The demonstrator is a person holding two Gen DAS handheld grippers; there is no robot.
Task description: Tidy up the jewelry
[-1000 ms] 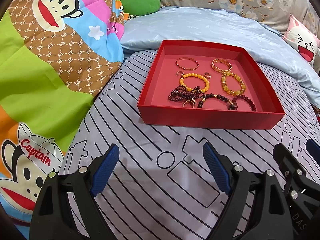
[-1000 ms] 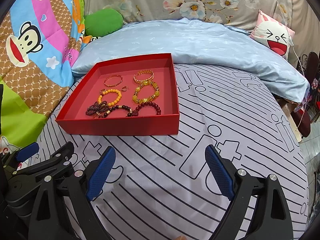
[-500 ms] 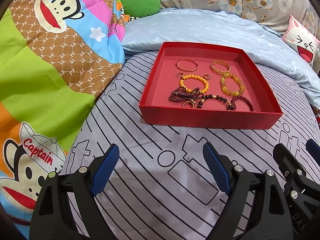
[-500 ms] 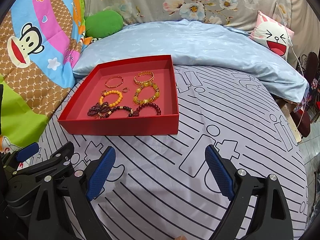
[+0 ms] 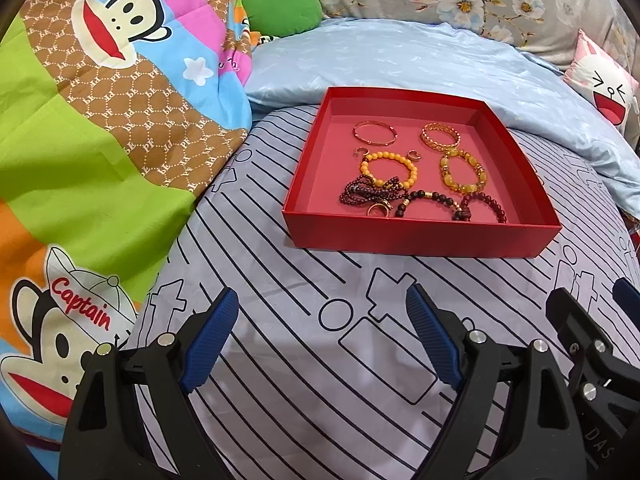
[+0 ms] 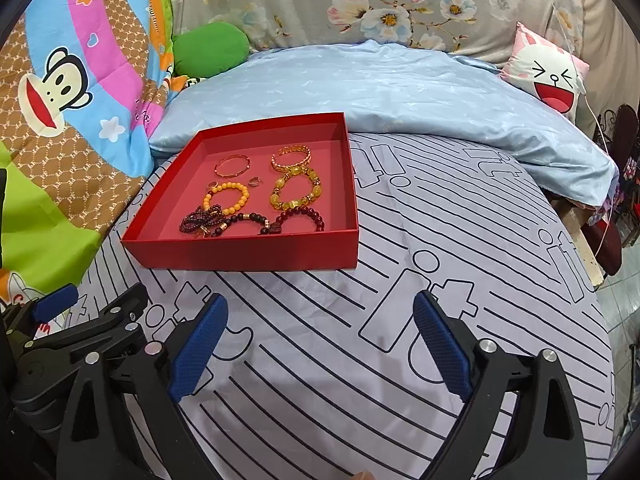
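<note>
A red tray [image 5: 420, 238] [image 6: 248, 254] sits on the striped bed sheet and holds several bracelets and small rings: a thin gold bangle [image 5: 374, 133] [image 6: 233, 165], an orange bead bracelet [image 5: 387, 168] [image 6: 226, 199], a yellow bead bracelet [image 5: 464, 174] [image 6: 295, 192] and dark red bead strands [image 5: 372, 194] [image 6: 204, 222]. My left gripper [image 5: 322, 336] is open and empty over the sheet, short of the tray. My right gripper [image 6: 320, 340] is open and empty, in front of the tray and to its right.
A light blue quilt [image 6: 380, 96] lies behind the tray. A colourful monkey-print blanket [image 5: 100, 120] rises on the left. A green cushion [image 6: 210, 48] and a pink-white face pillow [image 6: 548, 72] sit at the back. The bed edge drops off at the right [image 6: 600, 264].
Both grippers have drawn back slightly, so the tray sits a little farther off in both views. Jaws stayed open and nothing was picked up.
</note>
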